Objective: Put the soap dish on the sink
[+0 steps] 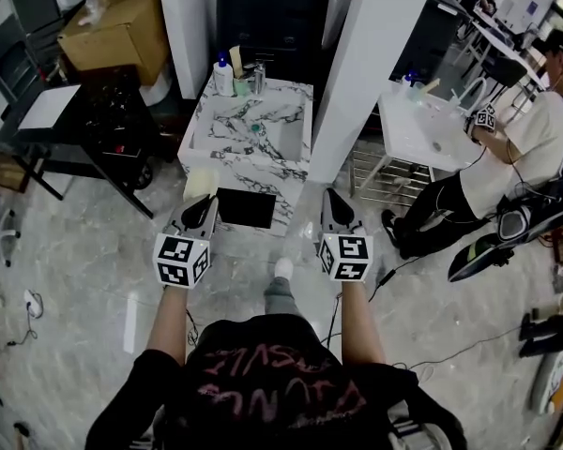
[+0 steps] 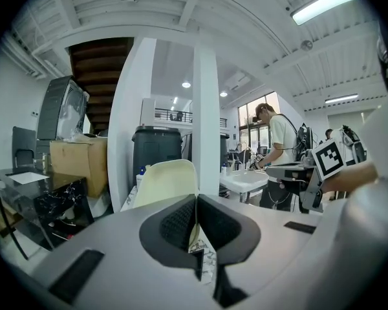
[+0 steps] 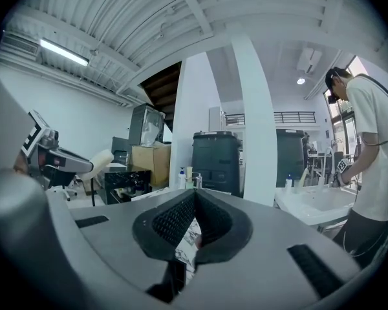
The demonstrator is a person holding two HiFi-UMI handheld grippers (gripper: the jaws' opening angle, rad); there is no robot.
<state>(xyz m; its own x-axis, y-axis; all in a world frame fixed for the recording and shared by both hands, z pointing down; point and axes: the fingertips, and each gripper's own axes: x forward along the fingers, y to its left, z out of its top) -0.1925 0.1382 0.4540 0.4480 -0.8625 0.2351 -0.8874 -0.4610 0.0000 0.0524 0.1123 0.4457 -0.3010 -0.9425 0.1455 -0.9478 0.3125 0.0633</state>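
Note:
My left gripper [image 1: 205, 206] is shut on the near edge of a cream soap dish [image 1: 199, 184], held at the front left corner of the marble sink [image 1: 227, 154]. In the left gripper view the soap dish [image 2: 167, 182] stands up beyond the jaws of the left gripper [image 2: 195, 202], which pinch its lower edge. At the sink's front right corner my right gripper [image 1: 331, 198] is shut with nothing in it; the right gripper view shows the right gripper [image 3: 193, 199] with jaws pressed together. The soap dish [image 3: 101, 159] also shows at the left of that view.
A black flat panel [image 1: 245, 208] lies on the sink's near counter. A soap bottle [image 1: 223, 75] and tap [image 1: 258, 75] stand at the back. A white pillar [image 1: 361, 64] rises to the right. A person [image 1: 530, 148] works at a second white sink [image 1: 418, 129]. A black table [image 1: 84, 125] and cardboard box [image 1: 122, 26] stand left.

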